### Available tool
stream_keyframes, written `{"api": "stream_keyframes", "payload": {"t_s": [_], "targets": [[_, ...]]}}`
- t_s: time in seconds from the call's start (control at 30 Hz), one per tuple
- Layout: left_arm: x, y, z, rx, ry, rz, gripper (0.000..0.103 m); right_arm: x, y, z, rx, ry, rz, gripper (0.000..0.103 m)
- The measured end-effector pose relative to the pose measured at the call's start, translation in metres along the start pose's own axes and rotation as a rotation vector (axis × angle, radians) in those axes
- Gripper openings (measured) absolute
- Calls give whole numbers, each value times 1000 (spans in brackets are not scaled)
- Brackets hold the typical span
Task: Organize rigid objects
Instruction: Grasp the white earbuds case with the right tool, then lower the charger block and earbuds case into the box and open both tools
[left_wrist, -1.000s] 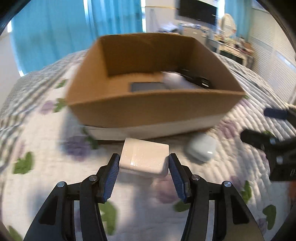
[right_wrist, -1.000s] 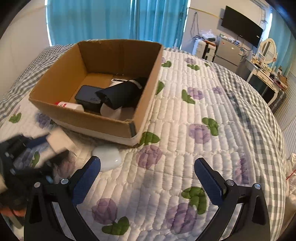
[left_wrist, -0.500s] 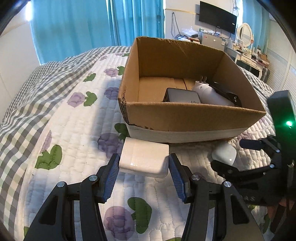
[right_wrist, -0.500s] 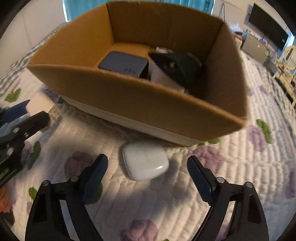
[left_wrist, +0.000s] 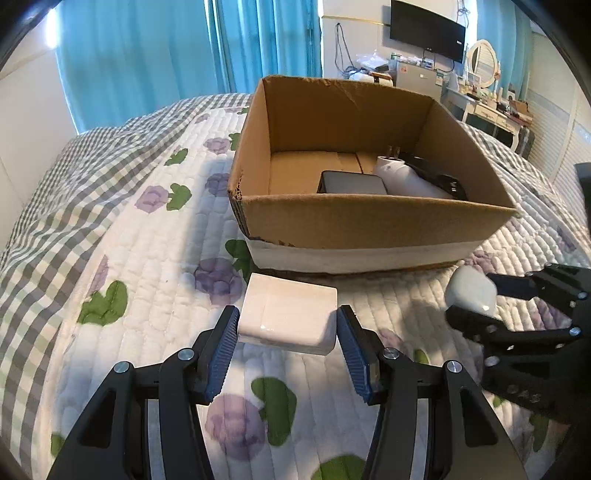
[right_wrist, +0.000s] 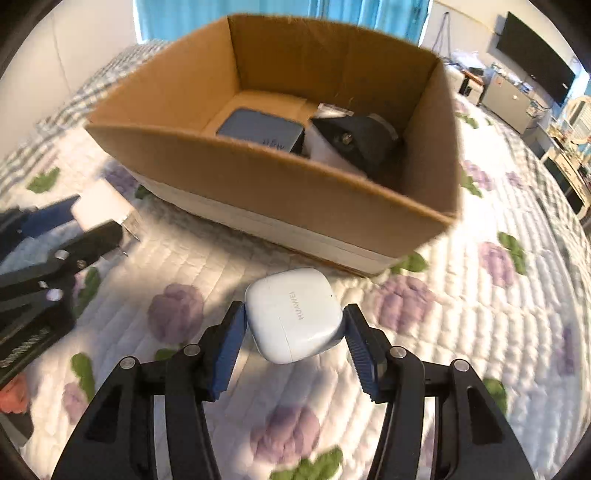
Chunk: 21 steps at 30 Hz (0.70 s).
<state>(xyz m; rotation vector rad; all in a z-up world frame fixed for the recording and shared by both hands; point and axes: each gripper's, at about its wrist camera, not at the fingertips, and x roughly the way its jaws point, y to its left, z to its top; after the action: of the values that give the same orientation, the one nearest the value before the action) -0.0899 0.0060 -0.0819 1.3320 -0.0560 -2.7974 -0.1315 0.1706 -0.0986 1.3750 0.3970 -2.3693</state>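
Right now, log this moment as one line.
left tool: shut on white charger | right tool: shut on Huawei earbud case | cardboard box: ahead, neither item inside

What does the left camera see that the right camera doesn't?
Only the left wrist view shows the white charger's whole top, held between the left hand-held gripper.

Only the right wrist view shows the earbud case's printed lid, held between the right hand-held gripper, and the black part in the box clearly.

Both show the cardboard box holding a grey charger, on the flowered quilt.
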Motion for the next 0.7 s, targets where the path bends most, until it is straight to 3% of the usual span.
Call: {"api": "stream_keyframes", "payload": {"t_s": [0.37, 0.53, 0.7], "targets": [[-72, -11, 12, 16, -82, -54, 55, -95, -2, -7, 18, -146, -23, 54], [-109, -9, 43, 17, -163, -83, 55, -151, 1, 5, -8, -230, -38, 54], [-131, -2, 88, 15, -236, -101, 55, -195, -2, 39, -28, -322, -48, 54]]}}
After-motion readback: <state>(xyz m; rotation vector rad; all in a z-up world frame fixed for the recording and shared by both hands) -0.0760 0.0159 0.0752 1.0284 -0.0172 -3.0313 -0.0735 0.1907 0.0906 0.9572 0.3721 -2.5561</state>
